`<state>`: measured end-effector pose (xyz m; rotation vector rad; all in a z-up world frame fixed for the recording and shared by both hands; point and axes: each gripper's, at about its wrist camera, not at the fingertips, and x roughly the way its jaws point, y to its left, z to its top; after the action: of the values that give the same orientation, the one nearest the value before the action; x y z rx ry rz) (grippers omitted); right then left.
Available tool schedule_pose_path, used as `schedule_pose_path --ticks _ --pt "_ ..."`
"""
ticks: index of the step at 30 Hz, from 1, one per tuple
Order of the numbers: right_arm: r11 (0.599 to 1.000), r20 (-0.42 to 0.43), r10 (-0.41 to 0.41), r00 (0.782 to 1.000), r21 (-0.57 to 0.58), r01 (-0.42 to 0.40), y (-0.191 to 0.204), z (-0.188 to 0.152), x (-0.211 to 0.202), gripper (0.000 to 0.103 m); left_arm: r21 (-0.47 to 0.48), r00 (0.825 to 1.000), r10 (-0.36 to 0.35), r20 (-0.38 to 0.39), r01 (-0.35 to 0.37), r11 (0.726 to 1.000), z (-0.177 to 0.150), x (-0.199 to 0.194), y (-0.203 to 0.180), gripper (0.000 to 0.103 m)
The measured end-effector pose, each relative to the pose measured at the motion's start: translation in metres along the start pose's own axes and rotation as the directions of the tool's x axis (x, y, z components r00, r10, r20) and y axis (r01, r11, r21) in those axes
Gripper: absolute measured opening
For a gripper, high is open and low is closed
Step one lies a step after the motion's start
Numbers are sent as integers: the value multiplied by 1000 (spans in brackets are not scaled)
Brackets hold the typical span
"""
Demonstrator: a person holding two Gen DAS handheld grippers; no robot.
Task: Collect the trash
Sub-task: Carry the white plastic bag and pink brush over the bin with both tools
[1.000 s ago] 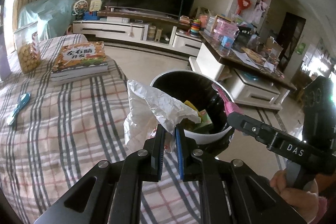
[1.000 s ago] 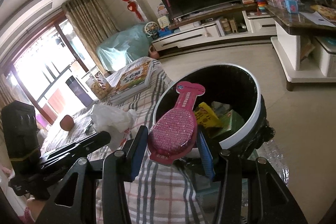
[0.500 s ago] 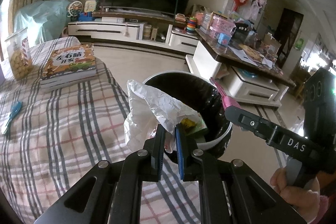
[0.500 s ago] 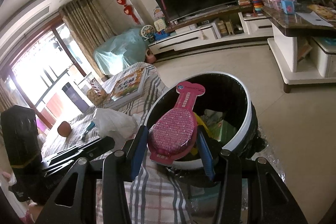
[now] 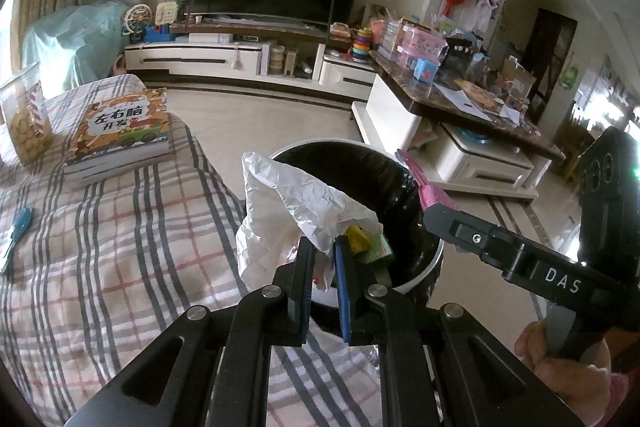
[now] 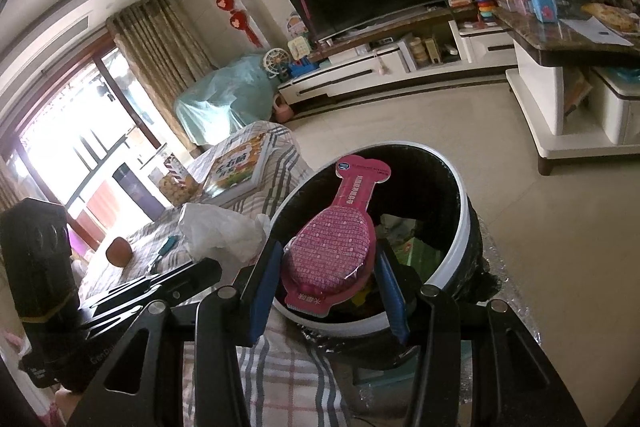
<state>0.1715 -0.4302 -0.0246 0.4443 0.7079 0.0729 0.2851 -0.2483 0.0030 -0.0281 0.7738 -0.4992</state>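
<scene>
Clamped between the left gripper's point(image 5: 323, 259) nearly closed blue pads, a crumpled white plastic bag point(image 5: 288, 203) billows toward twelve o'clock, over the near rim of the round black bin with a white rim point(image 5: 430, 263). Right gripper point(image 6: 326, 277), jaws partly apart, grips a pink paddle-shaped blister pack point(image 6: 334, 241) by its sides, its narrow neck pointing to twelve o'clock above the bin's opening. Yellow and green wrappers point(image 5: 368, 245) lie inside the bin, beside the checked cloth point(image 5: 120, 251).
</scene>
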Motion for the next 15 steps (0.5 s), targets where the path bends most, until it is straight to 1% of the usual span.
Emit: schedule_pose_path --ticks 15 --pt "1000 -18 -18 1000 3 18 -10 10 11 48 9 1000 5 -11 -5 1000 11 20 -5 9"
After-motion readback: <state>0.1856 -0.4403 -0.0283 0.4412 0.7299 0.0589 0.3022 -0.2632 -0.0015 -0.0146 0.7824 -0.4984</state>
